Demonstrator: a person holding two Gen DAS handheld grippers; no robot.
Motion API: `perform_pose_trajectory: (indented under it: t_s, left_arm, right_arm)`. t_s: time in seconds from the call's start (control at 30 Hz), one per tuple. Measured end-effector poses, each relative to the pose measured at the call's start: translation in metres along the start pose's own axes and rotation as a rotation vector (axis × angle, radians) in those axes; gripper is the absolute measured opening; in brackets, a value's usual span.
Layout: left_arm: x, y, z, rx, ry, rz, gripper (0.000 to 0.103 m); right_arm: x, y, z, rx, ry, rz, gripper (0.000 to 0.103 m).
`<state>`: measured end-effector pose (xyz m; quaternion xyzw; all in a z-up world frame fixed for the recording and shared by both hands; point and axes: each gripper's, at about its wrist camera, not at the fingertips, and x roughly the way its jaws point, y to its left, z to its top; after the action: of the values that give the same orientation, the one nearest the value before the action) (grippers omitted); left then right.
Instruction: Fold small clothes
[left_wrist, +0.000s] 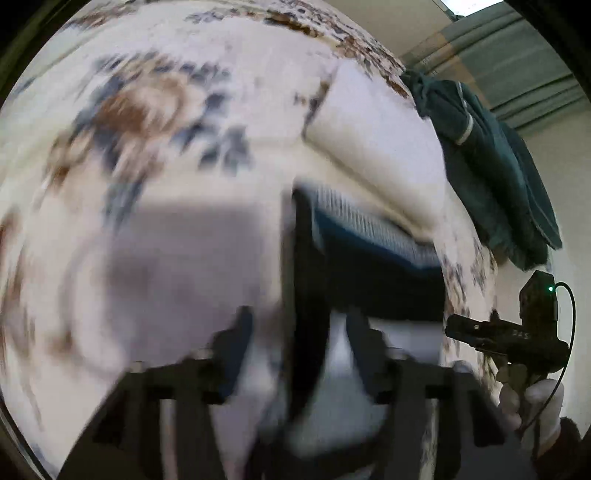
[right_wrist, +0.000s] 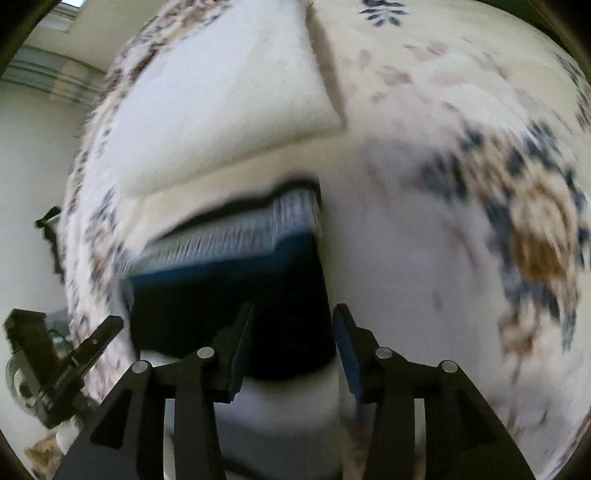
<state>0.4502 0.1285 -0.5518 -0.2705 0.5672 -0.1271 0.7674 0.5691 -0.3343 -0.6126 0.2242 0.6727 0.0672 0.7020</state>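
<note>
A dark navy garment (right_wrist: 221, 302) with a blue-and-white ribbed band (right_wrist: 240, 229) lies on a flowered sheet (right_wrist: 424, 240). My right gripper (right_wrist: 293, 325) stands over its near right corner. Its fingers are apart, the dark cloth lies in the gap below them, and the pads do not press on it. In the left wrist view the same garment (left_wrist: 369, 277) lies right of centre. My left gripper (left_wrist: 301, 343) is at its left edge, blurred, fingers apart, with a dark strip and white fabric (left_wrist: 332, 376) showing between them. White fabric (right_wrist: 277, 413) also shows under the garment's near edge.
A white folded cloth or pillow (right_wrist: 221, 110) lies just behind the garment. A pile of teal clothes (left_wrist: 498, 166) hangs at the sheet's far right edge. A white-gloved hand (left_wrist: 535, 398) holds a gripper at the right. A pale wall lies beyond.
</note>
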Motion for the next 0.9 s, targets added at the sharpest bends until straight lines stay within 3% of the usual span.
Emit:
perform_pose_trajectory:
  t_s: [0.1,0.13,0.17,0.33,0.37,0.4,0.5,0.53,0.57,0.63,0.9]
  left_arm:
    - [0.006,0.003,-0.041,0.014,0.051,0.007,0.054]
    - [0.012,0.003,-0.053,0.023,0.070,0.038,0.041]
    - [0.015,0.004,-0.059,0.032,0.078,0.034,0.004]
    - [0.004,0.010,-0.059,0.031,0.003,0.090,0.000]
    - [-0.006,0.015,-0.054,0.026,-0.029,0.149,0.000]
    - [-0.014,0.017,-0.050,0.005,-0.035,0.136,0.000]
    - [-0.048,0.024,-0.062,-0.071,-0.009,-0.005,0.004]
    - [-0.062,0.022,-0.075,-0.062,-0.002,-0.009,0.015]
    - [-0.073,0.020,-0.090,-0.048,0.005,-0.012,0.037]
    - [-0.088,0.022,-0.121,-0.052,0.021,0.003,0.071]
    - [-0.086,0.046,-0.281,-0.130,0.260,0.114,0.072]
  right_arm:
    - [-0.008,-0.018,-0.055,0.053,0.029,0.048,0.045]
    - [-0.004,-0.018,-0.072,0.065,0.035,0.054,0.045]
    - [-0.006,-0.026,-0.090,0.079,0.044,0.055,0.045]
    - [0.004,-0.051,-0.167,0.190,0.072,0.102,0.046]
    - [0.005,-0.054,-0.182,0.202,0.076,0.104,0.046]
    - [0.006,-0.059,-0.196,0.210,0.091,0.109,0.046]
    - [0.012,-0.067,-0.237,0.234,0.149,0.150,0.045]
    - [0.009,-0.074,-0.247,0.234,0.160,0.160,0.045]
    - [0.009,-0.076,-0.261,0.235,0.176,0.172,0.048]
    - [0.012,-0.079,-0.295,0.242,0.213,0.183,0.054]
    - [0.037,-0.102,-0.410,0.300,0.358,0.210,0.054]
